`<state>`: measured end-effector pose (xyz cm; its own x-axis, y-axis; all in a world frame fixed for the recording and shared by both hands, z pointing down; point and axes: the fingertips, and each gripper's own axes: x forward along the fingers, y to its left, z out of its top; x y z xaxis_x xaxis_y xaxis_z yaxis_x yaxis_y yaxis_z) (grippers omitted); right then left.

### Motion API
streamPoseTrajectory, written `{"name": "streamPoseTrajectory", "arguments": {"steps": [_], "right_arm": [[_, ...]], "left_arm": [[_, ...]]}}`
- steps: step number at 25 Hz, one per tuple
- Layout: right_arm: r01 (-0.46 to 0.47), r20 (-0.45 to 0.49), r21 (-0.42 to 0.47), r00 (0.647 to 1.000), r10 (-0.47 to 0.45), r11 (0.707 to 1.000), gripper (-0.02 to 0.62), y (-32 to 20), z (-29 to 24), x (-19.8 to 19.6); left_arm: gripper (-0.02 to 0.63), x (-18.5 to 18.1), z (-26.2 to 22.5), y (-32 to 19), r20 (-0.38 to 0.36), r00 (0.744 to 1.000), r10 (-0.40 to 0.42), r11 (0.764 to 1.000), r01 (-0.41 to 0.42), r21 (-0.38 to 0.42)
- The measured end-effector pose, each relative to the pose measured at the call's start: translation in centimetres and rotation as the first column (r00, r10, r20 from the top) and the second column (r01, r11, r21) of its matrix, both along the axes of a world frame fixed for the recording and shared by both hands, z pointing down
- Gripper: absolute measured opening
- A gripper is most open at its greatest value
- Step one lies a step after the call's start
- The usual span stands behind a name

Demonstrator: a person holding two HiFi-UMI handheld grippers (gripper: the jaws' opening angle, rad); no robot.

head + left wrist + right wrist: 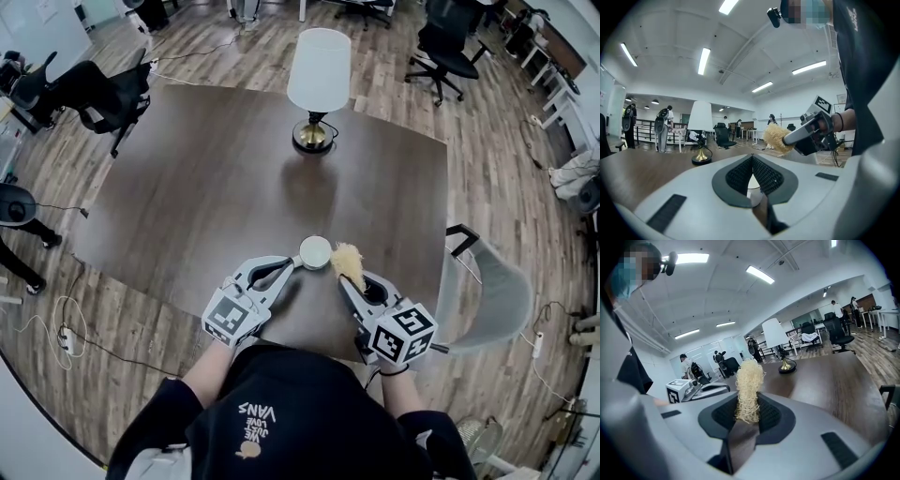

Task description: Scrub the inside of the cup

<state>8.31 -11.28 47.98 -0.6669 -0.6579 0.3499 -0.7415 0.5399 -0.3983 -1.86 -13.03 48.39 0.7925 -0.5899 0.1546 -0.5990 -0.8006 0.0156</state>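
1. The left gripper [293,266] is clenched, its jaw tips together on the left rim of the cup [315,251]. In the left gripper view a sliver of the white cup shows in the gap between the ribbed pads.
2. The right gripper [749,403] is clamped on a straw-coloured fibrous scrubber [749,383], which stands up out of the pads in a loose tuft.
3. The cup is small, round and white. It sits between the two gripper tips, at the near side of the table [206,178], with its mouth facing up. Its inside shows pale and smooth in the head view.
4. The scrubber is outside the cup, just beside the cup's right rim. Whether it touches the rim cannot be told.
5. Farther out, a table lamp [319,70] with a white shade and a brass base stands toward the far side of the dark brown table, well apart from the cup.
6. A grey chair [497,291] stands at the table's right near corner, and black office chairs [445,47] stand on the wooden floor beyond.
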Motion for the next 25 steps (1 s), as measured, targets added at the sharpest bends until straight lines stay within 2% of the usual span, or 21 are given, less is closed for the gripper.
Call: {"name": "streamPoseTrajectory", "arguments": {"steps": [6,12,14,17,21,25], "right_arm": [[-0.001,-0.015,-0.02,1.0,0.001,1.0,0.091,-0.6,0.6,0.0],[-0.005,-0.023,-0.039,1.0,0.004,0.999,0.091,-1.1,1.2,0.2],[-0.001,-0.024,-0.047,1.0,-0.001,0.999,0.091,-1.1,1.4,0.1],[-0.001,-0.029,-0.056,1.0,-0.001,0.998,0.091,-1.1,1.7,0.2],[-0.004,-0.036,-0.065,0.999,0.002,0.998,0.091,-1.1,2.0,0.5],[-0.006,-0.039,-0.071,0.999,0.003,0.997,0.091,-0.9,2.2,0.6]], "left_arm": [[0.011,0.1,2.4,-1.7,-0.012,1.0,-0.006,0.999,0.006,-0.039],[0.027,0.6,5.2,-2.4,0.023,1.0,0.011,0.998,-0.009,-0.064],[0.085,0.6,6.2,-2.4,0.018,1.0,0.024,0.996,-0.023,-0.083],[0.22,1.0,7.3,-2.4,-0.003,0.999,0.054,0.993,-0.054,-0.107],[0.289,2.1,8.7,-2.3,0.015,0.994,0.108,0.987,-0.106,-0.122],[0.398,3.2,10.6,-2.4,0.046,0.988,0.149,0.982,-0.143,-0.123]]}}
